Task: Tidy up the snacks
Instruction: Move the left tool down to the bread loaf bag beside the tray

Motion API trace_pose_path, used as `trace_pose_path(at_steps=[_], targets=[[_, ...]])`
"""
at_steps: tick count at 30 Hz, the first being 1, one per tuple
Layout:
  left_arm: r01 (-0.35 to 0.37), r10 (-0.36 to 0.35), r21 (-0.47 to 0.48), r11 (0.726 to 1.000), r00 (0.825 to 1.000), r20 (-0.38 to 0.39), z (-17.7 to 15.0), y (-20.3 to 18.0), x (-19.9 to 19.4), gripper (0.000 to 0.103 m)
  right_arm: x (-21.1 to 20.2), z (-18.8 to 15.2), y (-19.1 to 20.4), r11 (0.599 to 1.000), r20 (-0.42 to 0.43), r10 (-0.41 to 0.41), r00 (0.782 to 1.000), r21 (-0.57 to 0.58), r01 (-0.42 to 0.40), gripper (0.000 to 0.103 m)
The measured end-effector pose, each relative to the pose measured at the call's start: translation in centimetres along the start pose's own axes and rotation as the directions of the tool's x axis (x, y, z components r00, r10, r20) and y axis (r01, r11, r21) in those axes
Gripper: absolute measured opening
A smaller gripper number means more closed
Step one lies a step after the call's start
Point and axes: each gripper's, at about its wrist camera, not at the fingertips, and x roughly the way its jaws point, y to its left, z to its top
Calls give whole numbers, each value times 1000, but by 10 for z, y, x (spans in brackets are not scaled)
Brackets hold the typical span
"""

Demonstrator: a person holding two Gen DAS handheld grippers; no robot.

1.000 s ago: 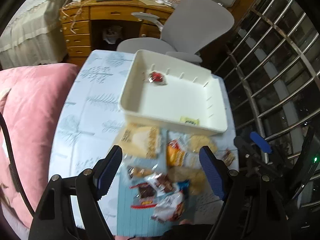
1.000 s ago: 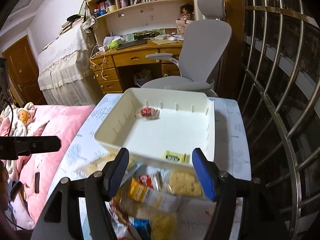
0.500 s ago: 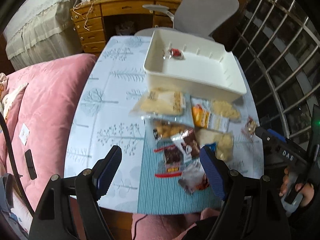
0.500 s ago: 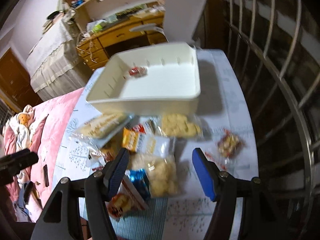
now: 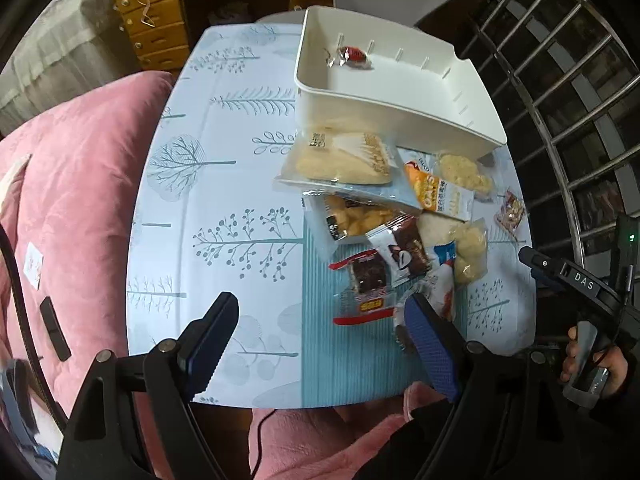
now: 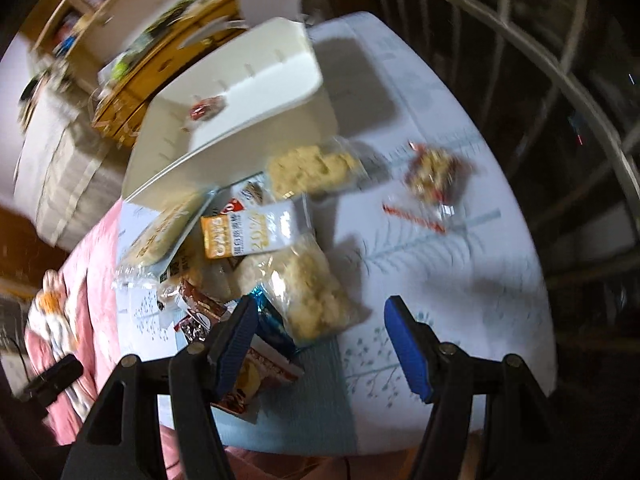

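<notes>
A white bin (image 5: pixel 400 92) stands at the far end of the table and holds a red-wrapped candy (image 5: pixel 354 55). A heap of snack packets (image 5: pixel 392 216) lies in front of it, with one small packet (image 5: pixel 510 212) apart on the right. My left gripper (image 5: pixel 320 344) is open and empty above the near table edge. My right gripper (image 6: pixel 320 340) is open and empty, hovering above the near side of the heap; the bin (image 6: pixel 240 96) and the stray packet (image 6: pixel 434 176) show there too, blurred.
The table (image 5: pixel 224 208) has a tree-print cloth and a teal mat (image 5: pixel 320 360). A pink blanket (image 5: pixel 68 200) lies to the left. Metal railing (image 5: pixel 580 92) runs along the right. A grey chair and wooden desk (image 5: pixel 168 24) stand behind the table.
Both grippers have drawn back from the bin toward the near table edge and risen. The right one has also tilted. Both stay open and empty.
</notes>
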Motion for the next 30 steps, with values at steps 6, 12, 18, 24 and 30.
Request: trace_pose_path(at_steps=[6, 12, 18, 24, 30], targets=[[45, -42, 58, 997, 998, -49, 20, 31, 7, 84, 13, -21, -11, 970, -10, 22, 1000, 243, -19, 65], [94, -80, 119, 988, 989, -121, 43, 61, 19, 84, 24, -59, -6, 907, 6, 29, 1000, 420, -29, 65], [203, -185, 109, 973, 970, -161, 58, 85, 35, 84, 24, -103, 6, 860, 45, 14, 999, 510, -35, 65], [272, -251, 84, 959, 947, -202, 72, 94, 57, 82, 19, -135, 25, 849, 94, 42, 995, 521, -85, 65], [326, -311, 37, 945, 926, -213, 90, 90, 78, 82, 18, -150, 38, 866, 106, 67, 992, 488, -111, 65]])
